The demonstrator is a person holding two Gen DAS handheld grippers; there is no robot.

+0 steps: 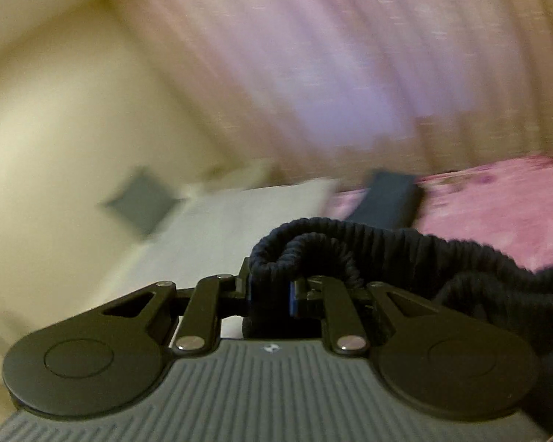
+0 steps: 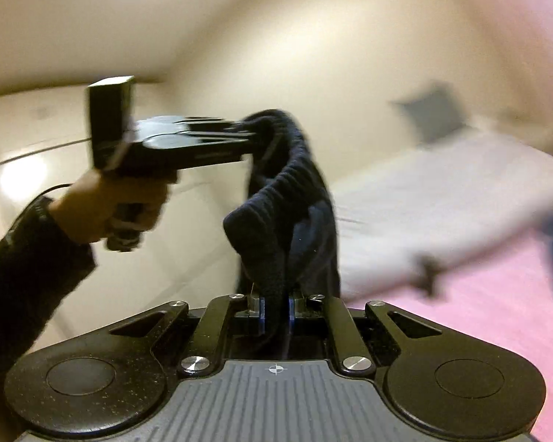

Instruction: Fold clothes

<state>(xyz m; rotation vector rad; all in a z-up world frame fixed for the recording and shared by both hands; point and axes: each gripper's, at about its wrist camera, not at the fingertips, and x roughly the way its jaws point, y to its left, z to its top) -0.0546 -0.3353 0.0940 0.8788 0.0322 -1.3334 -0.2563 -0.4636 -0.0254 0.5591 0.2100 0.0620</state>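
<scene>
1. Left gripper (image 1: 272, 294): jaws clamped on the ribbed edge of a dark navy knit garment (image 1: 350, 254); the cloth bunched up in a loop between the blue pads and trailed off to the right of the left wrist view
2. Right gripper (image 2: 275, 313): jaws closed tight on the same garment (image 2: 287, 199), a narrow fold of cloth pinched between its blue pads
3. Garment was held in the air by both grippers, off the bed; in the right wrist view it ran up from the right jaws to the left gripper (image 2: 239, 136), hanging slack between the two
4. Left gripper seen from the side in the right wrist view, roughly level, held by a hand (image 2: 118, 202) in a dark sleeve (image 2: 25, 269)
5. The two grippers sat near each other, joined by the cloth
6. Background heavily blurred in both views
7. Below and beyond: a bed with a pink cover (image 1: 497, 213), a white pillow (image 1: 239, 221) at its far end, and a dark folded item (image 1: 387, 199) lying on the cover
8. Pinkish curtain (image 1: 313, 55) behind the bed; cream wall (image 1: 55, 92) to its left with a grey square patch (image 1: 140, 202) on it, identity not clear
</scene>
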